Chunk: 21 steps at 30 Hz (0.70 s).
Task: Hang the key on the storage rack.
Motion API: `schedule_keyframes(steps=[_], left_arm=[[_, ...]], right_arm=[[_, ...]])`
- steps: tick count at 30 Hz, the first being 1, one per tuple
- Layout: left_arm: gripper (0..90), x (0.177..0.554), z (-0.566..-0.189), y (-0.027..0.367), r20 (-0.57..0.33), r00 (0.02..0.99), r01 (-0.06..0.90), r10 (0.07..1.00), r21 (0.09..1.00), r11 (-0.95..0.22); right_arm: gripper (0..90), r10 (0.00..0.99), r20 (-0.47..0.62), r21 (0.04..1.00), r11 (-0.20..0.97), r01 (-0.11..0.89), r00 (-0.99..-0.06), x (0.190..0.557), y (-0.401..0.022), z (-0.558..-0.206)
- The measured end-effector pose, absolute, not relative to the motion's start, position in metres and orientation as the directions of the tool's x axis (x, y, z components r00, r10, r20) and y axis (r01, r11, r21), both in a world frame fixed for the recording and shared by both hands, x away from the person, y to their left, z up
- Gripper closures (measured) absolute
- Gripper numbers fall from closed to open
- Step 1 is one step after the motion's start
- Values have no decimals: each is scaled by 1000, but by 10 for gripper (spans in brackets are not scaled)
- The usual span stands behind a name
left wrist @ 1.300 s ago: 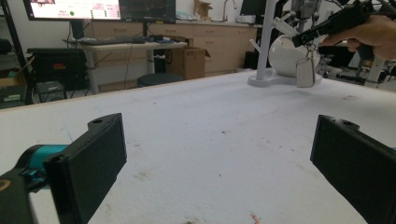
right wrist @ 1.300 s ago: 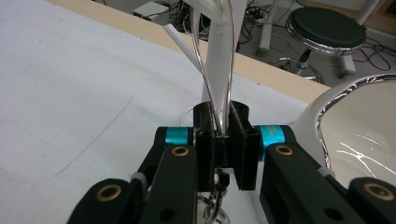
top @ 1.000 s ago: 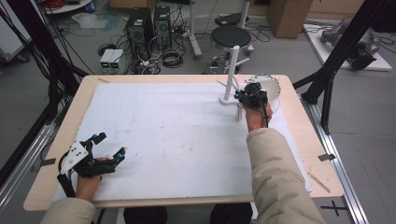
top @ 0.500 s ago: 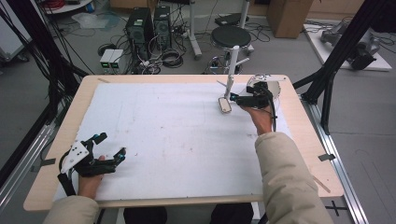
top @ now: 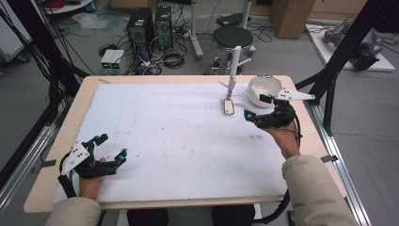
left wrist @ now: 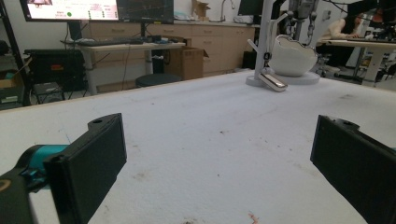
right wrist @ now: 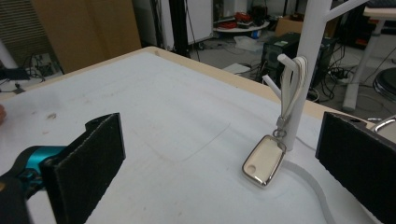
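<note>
A cream key fob (right wrist: pixel 264 160) with a metal rim hangs by a pale strap (right wrist: pixel 292 88) from a peg of the white stand (right wrist: pixel 310 56); its lower end rests on the stand's base. My right gripper (right wrist: pixel 224 172) sits back from it, its jaws having just been opening, and nothing lies between them. From above, the right gripper (top: pixel 256 107) is just right of the fob (top: pixel 229 107) and the stand (top: pixel 234 70). My left gripper (top: pixel 112 146) rests open and empty at the table's near left corner; its own view shows the left gripper (left wrist: pixel 219 172) over bare white cover.
A white bowl (top: pixel 263 88) stands just right of the stand, close behind my right gripper. The white table cover (top: pixel 179 136) spreads between both hands. Black frame posts (top: pixel 339 61) rise at the table's right side, and a stool (top: pixel 233 36) sits beyond the far edge.
My right gripper has opened and pulled away from the stand, to the right and toward the near side. The fob stays hanging on the peg. The left hand has not moved.
</note>
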<state>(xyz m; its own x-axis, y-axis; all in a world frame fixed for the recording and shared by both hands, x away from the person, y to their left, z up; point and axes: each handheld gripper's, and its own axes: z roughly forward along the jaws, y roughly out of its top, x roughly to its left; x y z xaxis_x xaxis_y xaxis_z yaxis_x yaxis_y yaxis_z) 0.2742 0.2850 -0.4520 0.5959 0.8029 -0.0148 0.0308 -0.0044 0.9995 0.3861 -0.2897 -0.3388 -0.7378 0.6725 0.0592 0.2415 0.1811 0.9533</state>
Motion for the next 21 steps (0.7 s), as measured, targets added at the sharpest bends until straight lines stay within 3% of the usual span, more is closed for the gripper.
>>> schedule_keyframes(steps=[3,12,21], left_arm=[[39,274,-452,285,-14,598,30,802,1000,-5],[39,274,-452,285,-6,598,23,802,1000,-10],[39,273,-452,284,2,598,16,801,1000,-14]], right_arm=[[4,674,23,958,197,210,-739,374,-298,-347],[5,674,40,994,46,97,-737,345,-319,-385],[4,670,74,995,-2,98,-738,338,-328,-410]])
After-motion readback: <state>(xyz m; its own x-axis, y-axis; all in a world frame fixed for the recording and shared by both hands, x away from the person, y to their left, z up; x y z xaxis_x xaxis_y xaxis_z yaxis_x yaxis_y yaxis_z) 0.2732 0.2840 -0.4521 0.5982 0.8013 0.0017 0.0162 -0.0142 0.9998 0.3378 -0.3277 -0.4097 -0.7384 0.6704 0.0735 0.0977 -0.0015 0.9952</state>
